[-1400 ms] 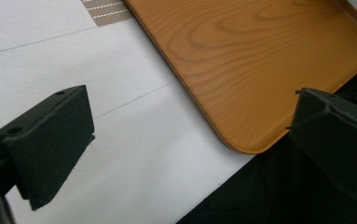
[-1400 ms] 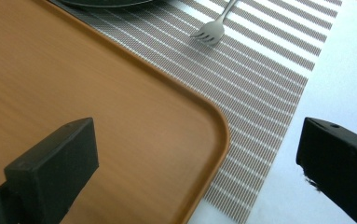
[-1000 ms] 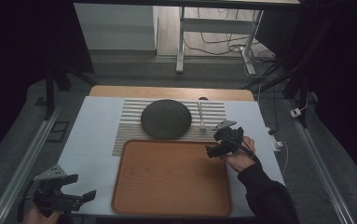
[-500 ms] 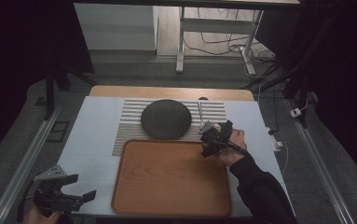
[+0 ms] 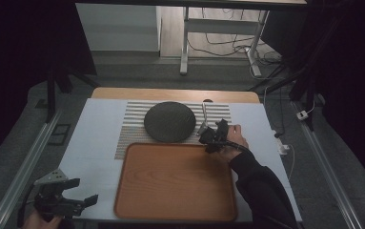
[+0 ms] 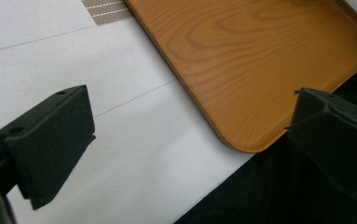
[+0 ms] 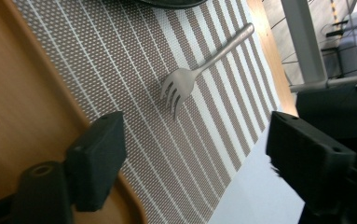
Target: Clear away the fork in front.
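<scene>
A metal fork point(image 7: 199, 70) lies on the striped placemat point(image 5: 132, 131), tines toward my right gripper; in the high view the fork point(image 5: 203, 117) sits just right of a dark round plate point(image 5: 169, 121). My right gripper point(image 5: 209, 137) hovers open just short of the tines, its jaws wide apart and empty point(image 7: 190, 154). A wooden tray point(image 5: 175, 181) lies in front of the placemat. My left gripper point(image 5: 70, 198) is open and empty at the table's near left corner, over the white cover point(image 6: 120, 154) beside the tray's corner point(image 6: 241, 135).
The white cover point(image 5: 94, 143) spans the table, with a wooden strip point(image 5: 170, 94) along the far edge. Metal rails point(image 5: 25, 167) run down both sides. A white table's legs point(image 5: 185, 43) and cables stand on the floor beyond.
My right gripper has moved left and forward from the table's right side to the fork's tines. The left gripper has stayed put.
</scene>
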`<action>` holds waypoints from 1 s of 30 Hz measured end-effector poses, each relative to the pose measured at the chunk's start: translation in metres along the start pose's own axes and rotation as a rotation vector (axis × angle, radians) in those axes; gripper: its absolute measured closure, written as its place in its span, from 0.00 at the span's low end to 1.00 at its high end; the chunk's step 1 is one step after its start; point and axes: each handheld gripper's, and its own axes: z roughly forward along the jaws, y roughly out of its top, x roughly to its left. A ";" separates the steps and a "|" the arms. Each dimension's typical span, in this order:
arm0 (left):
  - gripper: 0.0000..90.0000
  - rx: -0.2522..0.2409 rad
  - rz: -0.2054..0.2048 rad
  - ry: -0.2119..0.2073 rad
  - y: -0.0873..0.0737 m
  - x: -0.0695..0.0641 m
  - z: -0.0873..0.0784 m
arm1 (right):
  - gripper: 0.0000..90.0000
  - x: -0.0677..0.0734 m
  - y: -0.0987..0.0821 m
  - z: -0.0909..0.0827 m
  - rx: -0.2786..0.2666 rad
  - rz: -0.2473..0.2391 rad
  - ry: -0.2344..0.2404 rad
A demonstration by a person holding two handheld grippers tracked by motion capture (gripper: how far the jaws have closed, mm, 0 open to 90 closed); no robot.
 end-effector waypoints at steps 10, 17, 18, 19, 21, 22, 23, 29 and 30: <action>0.00 -0.001 0.000 -0.003 0.000 0.000 -0.001 | 0.54 0.009 0.007 0.021 0.011 -0.131 -0.010; 0.00 0.000 0.000 -0.002 -0.001 0.000 0.000 | 0.78 0.016 0.010 0.030 0.031 -0.237 -0.011; 0.00 0.000 0.000 -0.002 -0.001 0.000 -0.001 | 0.78 0.016 0.010 0.030 0.031 -0.237 -0.011; 0.00 0.000 0.001 -0.002 -0.001 0.000 -0.001 | 0.82 0.016 0.010 0.031 0.033 -0.248 -0.012; 0.00 0.000 0.000 -0.003 -0.001 0.000 -0.001 | 0.92 0.020 0.010 0.034 0.034 -0.277 -0.027; 0.00 0.000 0.000 -0.003 -0.001 0.000 -0.001 | 0.92 0.020 0.010 0.034 0.034 -0.277 -0.027; 0.00 -0.001 0.000 -0.003 -0.001 0.000 -0.001 | 0.94 0.020 0.011 0.034 0.035 -0.290 -0.030; 0.00 0.000 0.001 -0.004 -0.001 0.000 -0.001 | 1.00 0.021 0.011 0.034 0.033 -0.322 -0.049; 0.00 -0.001 0.001 -0.004 -0.001 0.000 -0.001 | 1.00 0.022 0.011 0.034 0.033 -0.324 -0.059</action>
